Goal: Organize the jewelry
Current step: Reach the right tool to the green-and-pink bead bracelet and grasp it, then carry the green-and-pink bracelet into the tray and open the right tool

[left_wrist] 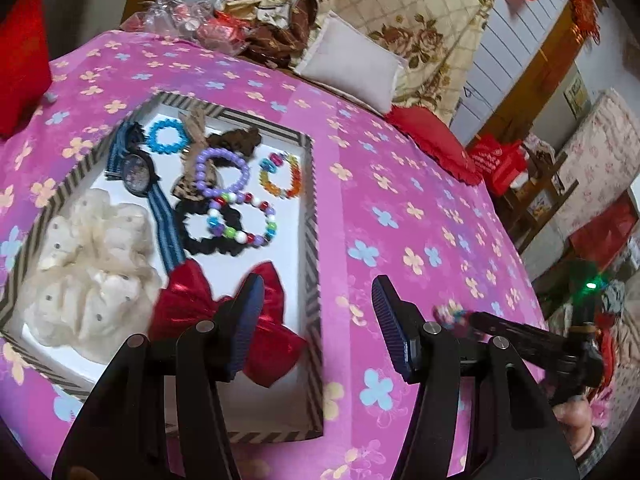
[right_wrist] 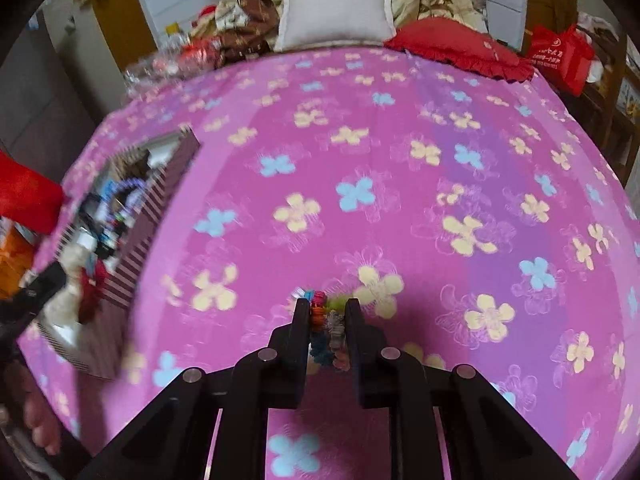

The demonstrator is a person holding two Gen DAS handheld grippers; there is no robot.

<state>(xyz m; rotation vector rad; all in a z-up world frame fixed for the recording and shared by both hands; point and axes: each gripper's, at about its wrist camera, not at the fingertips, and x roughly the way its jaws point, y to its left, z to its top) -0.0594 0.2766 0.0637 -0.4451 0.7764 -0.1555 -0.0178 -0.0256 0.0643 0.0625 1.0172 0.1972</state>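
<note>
A striped-rim box (left_wrist: 310,216) with a white floor lies on the pink flowered bedspread. It holds a cream scrunchie (left_wrist: 88,272), a red bow (left_wrist: 192,304), a blue-strapped watch (left_wrist: 138,168), a black scrunchie (left_wrist: 208,232) and several bead bracelets (left_wrist: 240,216). My left gripper (left_wrist: 316,316) hangs open over the box's near right edge, nothing between its fingers. My right gripper (right_wrist: 327,312) is shut on a multicoloured bead bracelet (right_wrist: 326,330) just above the bedspread, to the right of the box (right_wrist: 132,256). The right gripper (left_wrist: 472,318) also shows at the right of the left wrist view with the bracelet (left_wrist: 450,316).
A white pillow (right_wrist: 336,10), a red cushion (right_wrist: 456,46) and a floral quilt lie at the far end of the bed. Plastic-wrapped clutter (left_wrist: 188,16) sits at the far left. Another red cushion (left_wrist: 22,60) lies left of the box. A red bag (right_wrist: 560,58) stands beyond the bed's right edge.
</note>
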